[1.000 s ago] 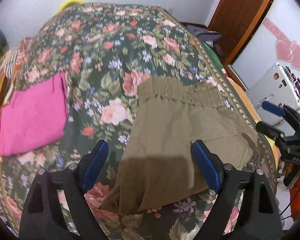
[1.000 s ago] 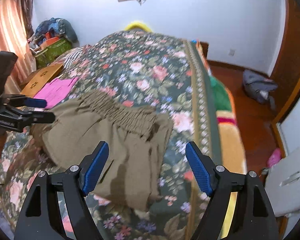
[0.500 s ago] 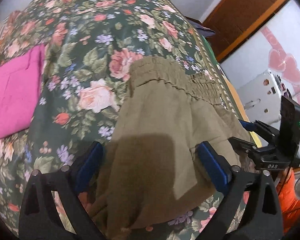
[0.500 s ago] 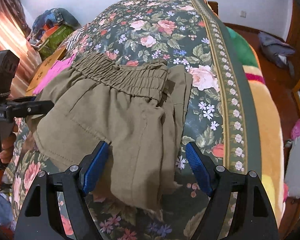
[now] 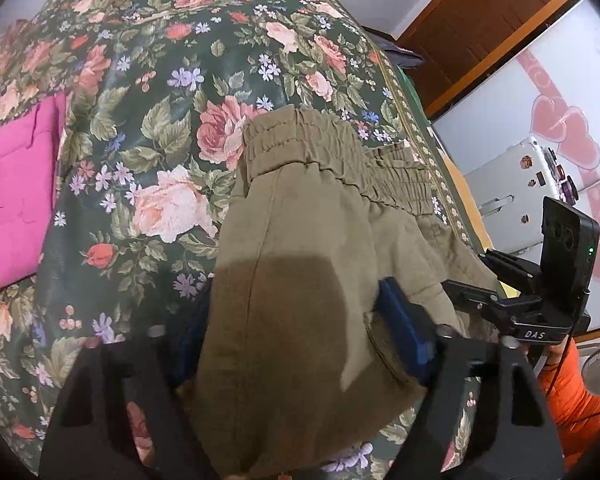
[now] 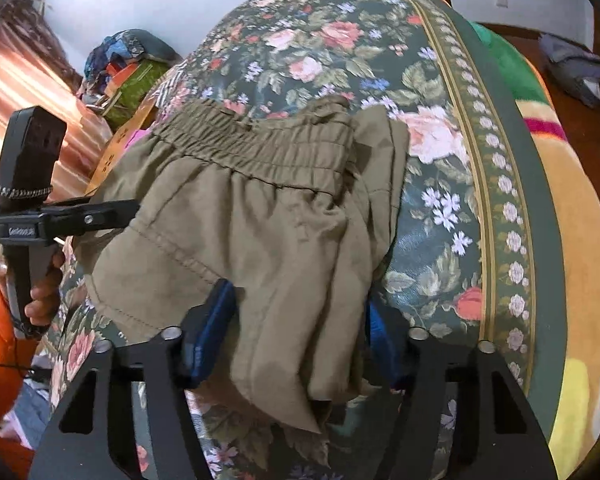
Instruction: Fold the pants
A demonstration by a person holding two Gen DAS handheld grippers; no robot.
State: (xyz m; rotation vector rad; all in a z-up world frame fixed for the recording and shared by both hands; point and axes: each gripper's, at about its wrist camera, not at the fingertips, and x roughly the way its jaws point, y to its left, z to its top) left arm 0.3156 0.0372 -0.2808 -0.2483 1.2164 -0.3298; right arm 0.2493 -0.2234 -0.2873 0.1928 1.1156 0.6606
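Note:
Olive-green pants (image 5: 300, 240) with an elastic waistband lie folded on a floral bedspread (image 5: 160, 92); they also show in the right wrist view (image 6: 260, 220). My left gripper (image 5: 296, 336) is open, its blue pads either side of the hem end of the cloth, which drapes over the gap. My right gripper (image 6: 296, 340) is open too, its pads straddling the other hem corner. Each gripper shows in the other's view, the right one (image 5: 480, 280) and the left one (image 6: 112, 212) reaching into the pants' edge.
A folded pink garment (image 5: 16, 196) lies on the bed to the left. The bed's bordered edge (image 6: 496, 184) runs along the right, with blankets beneath. A white cabinet (image 5: 516, 184) and wooden door stand beyond. Boxes and clutter (image 6: 128, 76) sit at far left.
Both grippers have moved forward and down onto the pants' hem end; the cloth now lies between each pair of pads. The jaws have narrowed somewhat but stay apart.

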